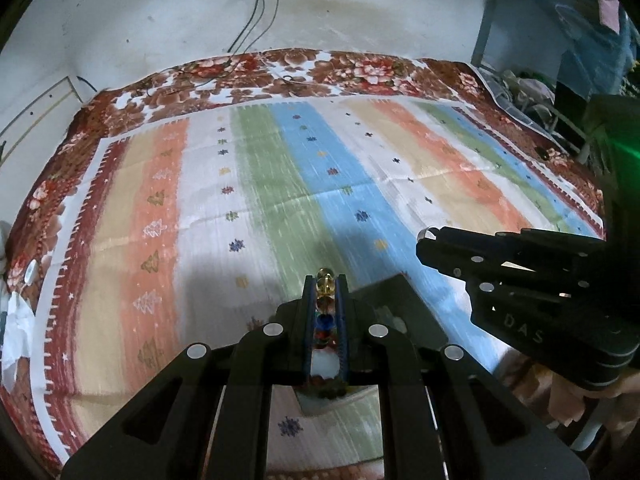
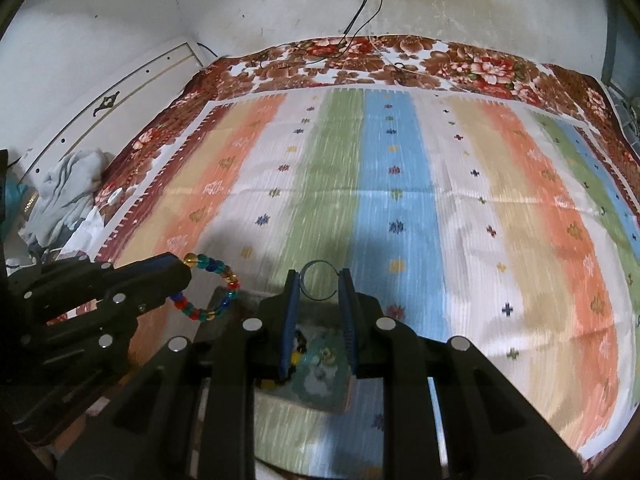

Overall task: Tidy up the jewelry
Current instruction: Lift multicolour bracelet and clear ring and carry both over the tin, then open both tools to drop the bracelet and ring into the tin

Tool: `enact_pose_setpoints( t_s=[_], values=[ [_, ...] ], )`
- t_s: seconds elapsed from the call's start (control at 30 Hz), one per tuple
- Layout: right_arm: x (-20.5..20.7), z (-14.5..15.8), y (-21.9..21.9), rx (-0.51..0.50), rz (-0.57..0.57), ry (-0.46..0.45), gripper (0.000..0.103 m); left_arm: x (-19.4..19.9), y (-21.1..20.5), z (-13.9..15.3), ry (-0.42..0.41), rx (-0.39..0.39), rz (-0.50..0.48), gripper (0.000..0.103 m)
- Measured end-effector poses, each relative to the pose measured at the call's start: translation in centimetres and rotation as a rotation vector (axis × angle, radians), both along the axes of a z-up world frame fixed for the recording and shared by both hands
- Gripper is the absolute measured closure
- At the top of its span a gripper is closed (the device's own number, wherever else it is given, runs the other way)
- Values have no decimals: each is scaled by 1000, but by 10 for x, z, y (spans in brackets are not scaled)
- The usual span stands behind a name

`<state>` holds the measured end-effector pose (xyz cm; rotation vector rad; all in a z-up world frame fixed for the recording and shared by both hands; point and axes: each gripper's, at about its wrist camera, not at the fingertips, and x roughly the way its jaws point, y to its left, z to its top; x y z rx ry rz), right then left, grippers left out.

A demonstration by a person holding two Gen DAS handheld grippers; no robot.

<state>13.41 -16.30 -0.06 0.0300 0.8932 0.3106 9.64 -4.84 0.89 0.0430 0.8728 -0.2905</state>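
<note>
My left gripper [image 1: 325, 286] is shut on a bracelet of coloured glass beads [image 1: 324, 307]. In the right wrist view the left gripper [image 2: 176, 268] comes in from the left with the bead bracelet [image 2: 214, 287] hanging off its tip as a loop. My right gripper [image 2: 319, 280] is shut on a thin metal ring [image 2: 318, 279] held between its blue pads. In the left wrist view the right gripper [image 1: 426, 240] reaches in from the right. Below both grippers lies a dark open box [image 2: 320, 368] holding small jewelry pieces.
A striped cloth [image 2: 400, 200] with small motifs covers a floral blanket [image 2: 440, 60] on a bed. The wall behind carries a power strip with cables [image 1: 260, 8]. Crumpled clothes [image 2: 68, 192] lie at the left; a blue shelf [image 1: 560, 60] stands at the right.
</note>
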Motion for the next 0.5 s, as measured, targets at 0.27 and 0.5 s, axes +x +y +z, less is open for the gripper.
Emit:
enact_pose_setpoints(
  t_s=[0.27,0.5],
  values=[
    [-25,-1,3,-9,18,-17,82,-26,-7,-1,-13,-13,-27,94],
    [-30,-4,3,-13,25,-13,82,-35,-8,-7,-8,-8,-38,94]
  ],
)
